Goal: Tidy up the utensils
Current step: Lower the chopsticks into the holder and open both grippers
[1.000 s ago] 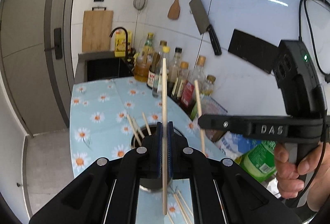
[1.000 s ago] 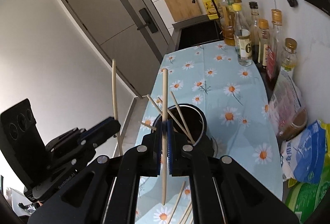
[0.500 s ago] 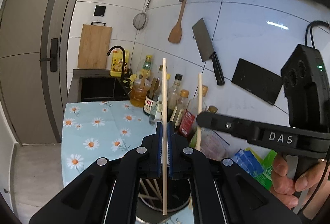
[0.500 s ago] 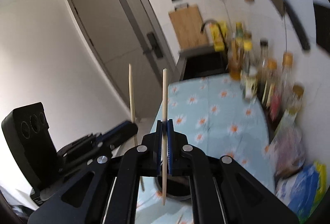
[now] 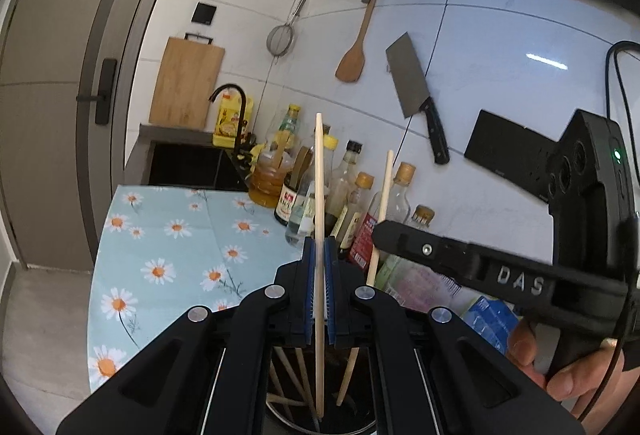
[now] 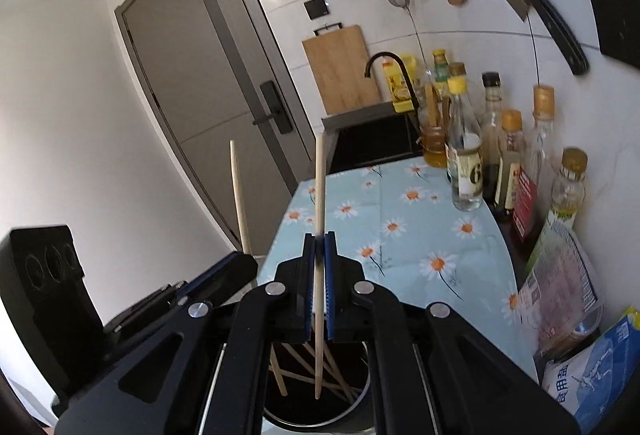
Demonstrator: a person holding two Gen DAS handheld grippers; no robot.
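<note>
My left gripper (image 5: 319, 255) is shut on an upright wooden chopstick (image 5: 319, 171) whose lower end hangs inside the dark round utensil holder (image 5: 360, 423) just below. My right gripper (image 6: 319, 255) is shut on another upright chopstick (image 6: 319, 179), its lower tip inside the same holder (image 6: 352, 411), which has several chopsticks in it. Each gripper shows in the other's view: the right gripper (image 5: 384, 233) at my right with its chopstick (image 5: 385, 183), the left gripper (image 6: 244, 267) at my left with its chopstick (image 6: 239, 195).
A daisy-print blue cloth (image 6: 404, 203) covers the counter. Several sauce and oil bottles (image 6: 464, 159) line the tiled wall. Food packets (image 6: 560, 287) lie at the right. A black sink and tap (image 5: 224, 155) stand at the far end. A cleaver (image 5: 412, 91) and spatula hang above.
Both grippers rose and tilted upward, then came back down over the holder. The lower ends of both held chopsticks now sit inside the holder's mouth.
</note>
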